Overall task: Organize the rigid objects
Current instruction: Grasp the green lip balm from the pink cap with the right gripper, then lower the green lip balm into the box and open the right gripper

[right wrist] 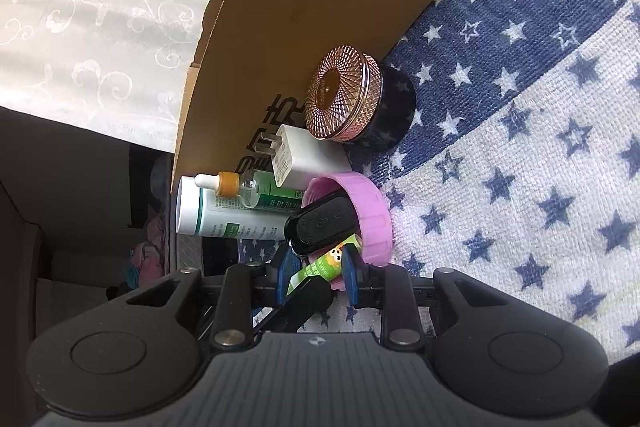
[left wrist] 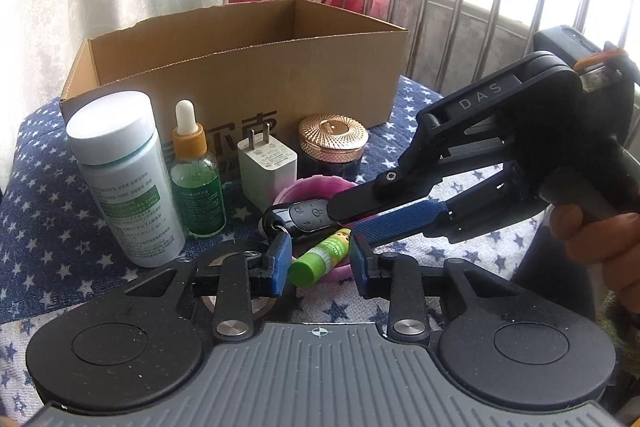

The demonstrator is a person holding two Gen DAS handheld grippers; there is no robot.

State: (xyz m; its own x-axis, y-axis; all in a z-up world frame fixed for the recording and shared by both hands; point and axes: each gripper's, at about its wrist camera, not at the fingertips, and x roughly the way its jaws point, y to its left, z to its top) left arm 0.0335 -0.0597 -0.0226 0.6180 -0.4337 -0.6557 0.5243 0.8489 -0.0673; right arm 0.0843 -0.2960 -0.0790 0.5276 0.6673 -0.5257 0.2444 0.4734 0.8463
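Star-print cloth (left wrist: 48,195), cardboard box (left wrist: 280,75), 2 bottles, charger (left wrist: 267,163), jar (left wrist: 332,147)

Black two-finger grippers, left gripper (left wrist: 320,263) and right gripper (left wrist: 344,219), blue ribbed pads (left wrist: 280,265), grey ridged housing, silver pivot screws (white "DAS" lettering on one)

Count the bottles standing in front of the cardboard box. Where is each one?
2. The white pill bottle stands furthest left; the green dropper bottle stands just right of it, beside the charger. Others may be hidden inside the box.
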